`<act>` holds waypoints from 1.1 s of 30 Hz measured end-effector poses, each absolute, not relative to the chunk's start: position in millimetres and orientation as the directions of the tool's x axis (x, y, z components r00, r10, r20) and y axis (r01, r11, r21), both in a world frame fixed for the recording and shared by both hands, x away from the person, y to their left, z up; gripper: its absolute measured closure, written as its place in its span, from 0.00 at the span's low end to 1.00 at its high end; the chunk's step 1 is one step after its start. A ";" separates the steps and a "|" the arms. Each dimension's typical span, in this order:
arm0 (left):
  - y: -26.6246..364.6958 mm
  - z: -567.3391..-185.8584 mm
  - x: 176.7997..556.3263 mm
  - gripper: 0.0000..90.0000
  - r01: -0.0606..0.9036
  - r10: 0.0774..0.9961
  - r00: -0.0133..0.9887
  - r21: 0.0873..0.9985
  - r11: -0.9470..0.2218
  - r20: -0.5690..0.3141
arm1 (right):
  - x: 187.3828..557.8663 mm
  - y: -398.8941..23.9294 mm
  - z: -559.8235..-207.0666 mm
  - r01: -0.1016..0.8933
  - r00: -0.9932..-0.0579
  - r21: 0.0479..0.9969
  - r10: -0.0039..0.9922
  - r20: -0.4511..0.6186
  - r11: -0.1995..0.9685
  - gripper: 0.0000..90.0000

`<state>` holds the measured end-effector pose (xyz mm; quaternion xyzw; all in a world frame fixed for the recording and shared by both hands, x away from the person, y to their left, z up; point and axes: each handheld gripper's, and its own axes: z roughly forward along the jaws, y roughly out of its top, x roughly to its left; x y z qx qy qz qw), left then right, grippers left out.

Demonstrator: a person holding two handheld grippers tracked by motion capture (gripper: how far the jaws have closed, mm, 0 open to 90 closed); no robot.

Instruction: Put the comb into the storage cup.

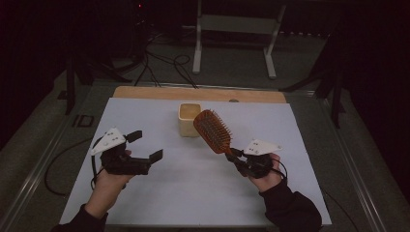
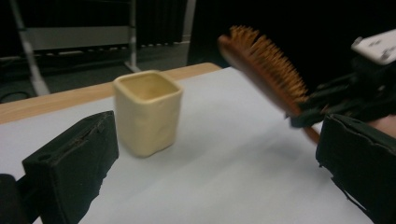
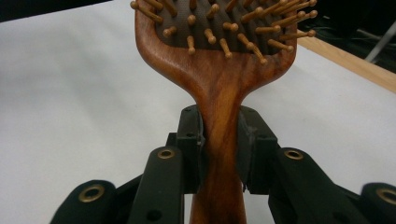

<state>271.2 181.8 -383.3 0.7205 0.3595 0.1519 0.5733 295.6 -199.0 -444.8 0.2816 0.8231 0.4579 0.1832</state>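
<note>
Wooden hairbrush (image 1: 212,130), bristled head tilted up beyond the right claw (image 1: 235,156) pinching its handle; left claw (image 1: 145,145) spread, empty.

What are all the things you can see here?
brush: one, reddish-brown wood, held up off the table by its handle, head near the cup
cup: one, pale yellow, square, standing at the far middle of the sheet
sheet: one, white, covering the table
table: one, wooden edge showing at the far side
frame: one, white, on the floor behind the table
right gripper: one, black, shut on the brush handle
left gripper: one, black, open, holding nothing
hands: two, one on each gripper
</note>
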 end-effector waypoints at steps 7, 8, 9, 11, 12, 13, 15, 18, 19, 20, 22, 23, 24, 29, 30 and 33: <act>148.9 -376.2 284.6 0.00 0.413 0.638 0.700 0.911 0.001 -0.319 | 295.6 -196.7 -445.4 0.299 -0.768 0.859 0.639 -0.043 0.417 0.81; 143.9 -376.1 286.4 0.00 0.422 0.635 0.698 0.907 0.012 -0.333 | 296.9 -197.1 -445.7 0.295 -0.774 0.857 0.631 -0.044 0.422 0.81; 139.3 -376.0 288.2 0.00 0.428 0.630 0.696 0.904 0.021 -0.344 | 296.4 -196.6 -445.8 0.297 -0.772 0.857 0.634 -0.044 0.421 0.81; 131.2 -375.7 292.5 0.00 0.441 0.621 0.695 0.897 0.029 -0.362 | 296.2 -195.9 -445.5 0.300 -0.773 0.857 0.633 -0.039 0.419 0.81; 131.2 -375.7 292.5 0.00 0.441 0.621 0.695 0.897 0.029 -0.362 | 296.2 -195.9 -445.5 0.300 -0.773 0.857 0.633 -0.039 0.419 0.81; 123.1 -374.9 296.3 0.00 0.445 0.628 0.689 0.895 0.028 -0.362 | 295.7 -195.4 -445.3 0.295 -0.772 0.857 0.634 -0.046 0.422 0.81; 116.3 -375.2 300.9 0.00 0.453 0.623 0.692 0.891 0.019 -0.365 | 295.2 -194.3 -444.7 0.288 -0.774 0.857 0.631 -0.054 0.426 0.81; 108.7 -377.0 307.2 0.00 0.470 0.618 0.686 0.883 0.025 -0.382 | 295.0 -193.5 -444.3 0.287 -0.774 0.857 0.630 -0.055 0.428 0.81; 106.6 -377.9 309.1 0.00 0.475 0.624 0.680 0.880 0.025 -0.385 | 295.2 -193.5 -444.4 0.287 -0.773 0.857 0.631 -0.056 0.428 0.81; 105.1 -379.0 310.7 0.00 0.480 0.627 0.673 0.877 0.034 -0.393 | 295.3 -193.4 -444.4 0.290 -0.774 0.857 0.631 -0.052 0.427 0.81; 102.5 -381.4 314.5 0.00 0.499 0.629 0.656 0.865 0.052 -0.417 | 294.7 -193.3 -444.1 0.288 -0.772 0.857 0.633 -0.056 0.428 0.81; 101.0 -382.7 316.3 0.00 0.507 0.626 0.650 0.859 0.064 -0.431 | 294.7 -193.2 -443.8 0.290 -0.772 0.857 0.633 -0.053 0.425 0.81; 99.7 -384.0 318.1 0.00 0.516 0.624 0.646 0.854 0.069 -0.441 | 294.3 -193.2 -443.7 0.290 -0.772 0.859 0.634 -0.051 0.422 0.81; 90.4 -390.9 325.6 0.00 0.562 0.617 0.604 0.818 0.120 -0.505 | 294.9 -192.7 -444.1 0.292 -0.771 0.857 0.635 -0.052 0.424 0.81; 88.0 -392.4 326.6 0.00 0.571 0.616 0.595 0.811 0.129 -0.517 | 294.6 -192.4 -444.3 0.288 -0.771 0.856 0.635 -0.059 0.429 0.81; 80.4 -396.5 328.9 0.00 0.585 0.617 0.574 0.797 0.151 -0.539 | 294.2 -191.8 -443.9 0.285 -0.770 0.857 0.635 -0.062 0.429 0.81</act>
